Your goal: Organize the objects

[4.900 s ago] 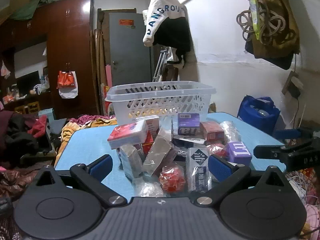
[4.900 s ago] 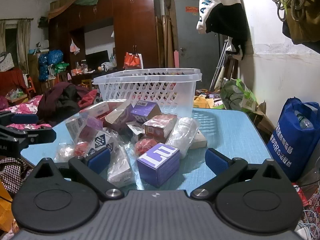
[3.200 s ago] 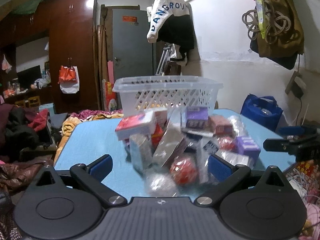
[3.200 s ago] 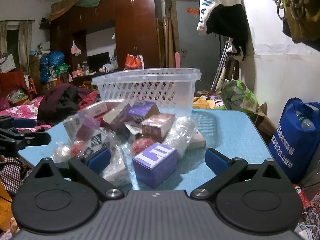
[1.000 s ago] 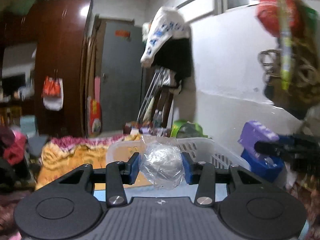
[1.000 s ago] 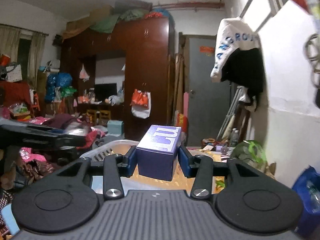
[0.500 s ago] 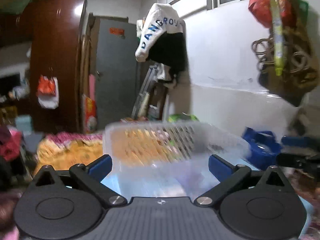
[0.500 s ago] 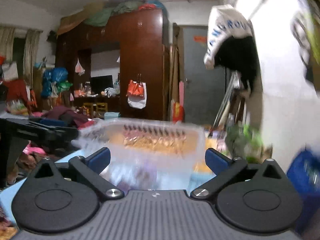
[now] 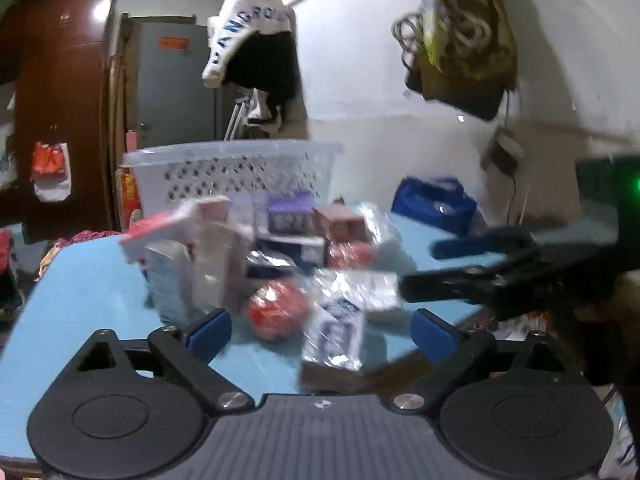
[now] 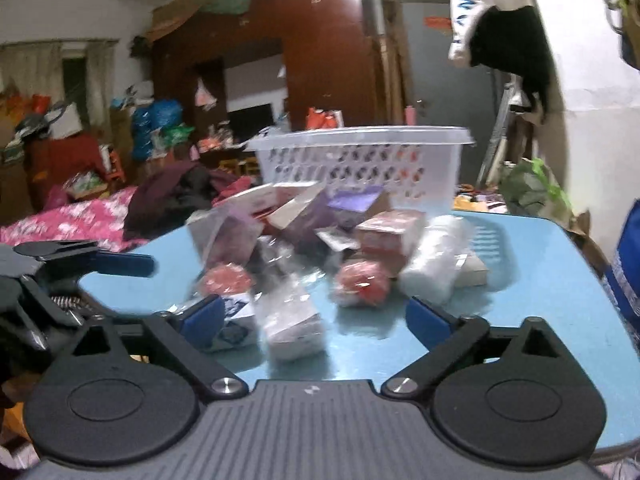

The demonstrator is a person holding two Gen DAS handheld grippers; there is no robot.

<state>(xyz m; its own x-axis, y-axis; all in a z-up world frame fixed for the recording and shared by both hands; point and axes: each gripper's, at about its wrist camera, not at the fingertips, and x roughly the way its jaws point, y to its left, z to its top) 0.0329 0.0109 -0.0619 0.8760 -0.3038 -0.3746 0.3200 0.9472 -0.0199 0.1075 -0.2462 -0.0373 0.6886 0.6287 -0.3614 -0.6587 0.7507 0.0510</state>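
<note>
Both your claws are spread wide and hold nothing. Your left claw [image 9: 322, 330] hangs low over the near edge of the table [image 9: 80, 280], with a red ball [image 9: 276, 314] in clear wrap lying between its blue fingertips [image 9: 210, 330] and a foil-wrapped pack [image 9: 338, 332] with dark print just right of the ball. Your right claw [image 10: 316, 316] faces the same heap from the other side, with a clear-wrapped white pack [image 10: 292, 322] between its fingers and a second red ball [image 10: 362, 284] just beyond.

The heap sits mid-table: a red-and-white box [image 9: 176, 222] tilted at its left, a purple box [image 9: 290, 212] and a pink box [image 9: 340, 222] behind, and a clear bag [image 10: 434, 264] at its right. Everything is motion-blurred, so you cannot read the print on the packs. The white slotted basket [image 9: 228, 172] stands upright at the far edge, directly behind the heap; through its slots you cannot tell what lies in it.

Your right claw's arm [image 9: 500, 276] reaches in from the right side of the left view, over the table's right edge. A blue bag [image 9: 434, 206] stands past that edge by the wall. A white garment [image 9: 248, 32] lettered "ANGROU" hangs above the basket, beside a grey door [image 9: 176, 88] and a brown wardrobe [image 9: 56, 100]. A pink bedspread [image 10: 76, 220] lies left of the table.
</note>
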